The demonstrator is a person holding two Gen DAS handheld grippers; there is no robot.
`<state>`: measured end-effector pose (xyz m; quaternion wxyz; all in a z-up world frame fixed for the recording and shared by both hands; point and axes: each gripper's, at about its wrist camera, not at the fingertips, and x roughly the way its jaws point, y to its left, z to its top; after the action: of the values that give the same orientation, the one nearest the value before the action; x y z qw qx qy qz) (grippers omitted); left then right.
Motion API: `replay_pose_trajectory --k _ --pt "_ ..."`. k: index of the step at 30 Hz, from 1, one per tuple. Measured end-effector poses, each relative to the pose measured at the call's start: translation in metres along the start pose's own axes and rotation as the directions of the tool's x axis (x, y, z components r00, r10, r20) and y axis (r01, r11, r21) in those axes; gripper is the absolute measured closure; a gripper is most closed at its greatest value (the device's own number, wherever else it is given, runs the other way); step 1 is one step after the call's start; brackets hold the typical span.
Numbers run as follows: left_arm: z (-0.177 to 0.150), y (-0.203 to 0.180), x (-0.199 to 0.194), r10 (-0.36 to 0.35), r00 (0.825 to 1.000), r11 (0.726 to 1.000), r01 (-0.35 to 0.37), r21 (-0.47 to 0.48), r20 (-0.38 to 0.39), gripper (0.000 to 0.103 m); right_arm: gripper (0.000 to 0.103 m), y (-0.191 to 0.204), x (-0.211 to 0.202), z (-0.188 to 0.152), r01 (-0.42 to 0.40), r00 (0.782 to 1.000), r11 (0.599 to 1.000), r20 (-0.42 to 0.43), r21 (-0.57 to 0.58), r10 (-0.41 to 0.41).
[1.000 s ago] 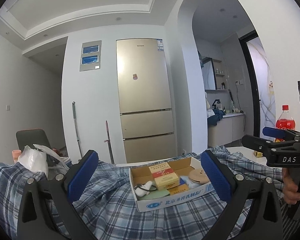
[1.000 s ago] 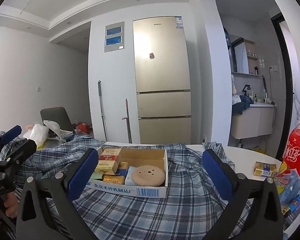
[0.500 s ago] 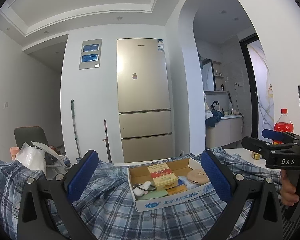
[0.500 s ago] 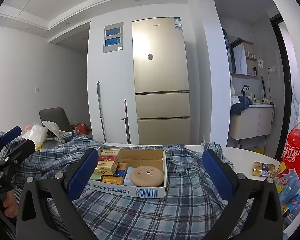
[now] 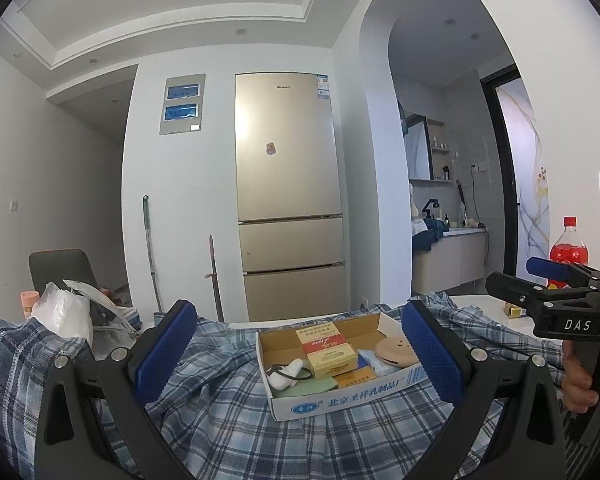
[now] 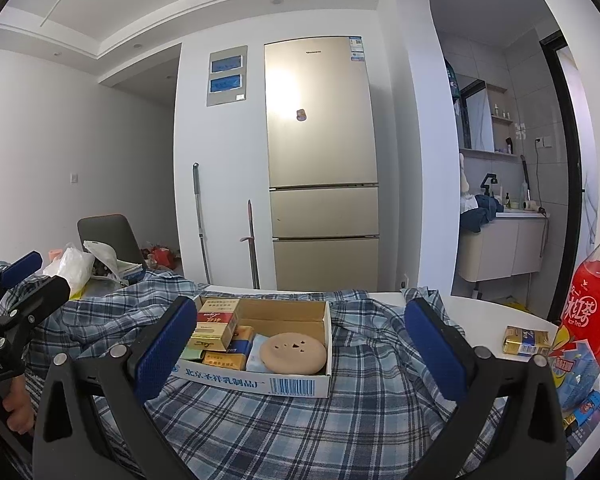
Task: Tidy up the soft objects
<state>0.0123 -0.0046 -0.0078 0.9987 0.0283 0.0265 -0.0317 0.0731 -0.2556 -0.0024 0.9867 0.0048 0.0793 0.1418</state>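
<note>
- Both grippers, left gripper [image 5: 298, 354] & right gripper [image 6: 300, 350], jaws spread wide, holding nothing
- Plaid shirt [image 6: 340, 420] lies rumpled on table, cardboard box [image 6: 300, 385] sitting on it
- vs 1 s ago: left view drifted slightly, cloth hasn't moved, so no visible progress on tidying

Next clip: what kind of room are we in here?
Most likely a home dining or kitchen area: a tall gold fridge by the wall, a washbasin alcove on the right, and a table draped with a plaid shirt.
</note>
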Motion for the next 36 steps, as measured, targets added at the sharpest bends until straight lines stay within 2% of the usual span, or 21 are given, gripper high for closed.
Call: replay_pose_trajectory --k 18,36 --pt "0.0012 -0.006 0.002 0.032 0.999 0.999 -0.032 0.013 -0.009 0.0 0.0 0.0024 0.0002 0.0006 0.003 1.0 1.0 -0.005 -0.015 -0.003" --pt "0.0008 -0.0057 0.0022 0.028 1.0 1.0 -0.028 0.005 -0.009 0.0 0.0 0.0021 0.0006 0.0006 0.002 1.0 1.0 -0.005 -0.017 -0.002"
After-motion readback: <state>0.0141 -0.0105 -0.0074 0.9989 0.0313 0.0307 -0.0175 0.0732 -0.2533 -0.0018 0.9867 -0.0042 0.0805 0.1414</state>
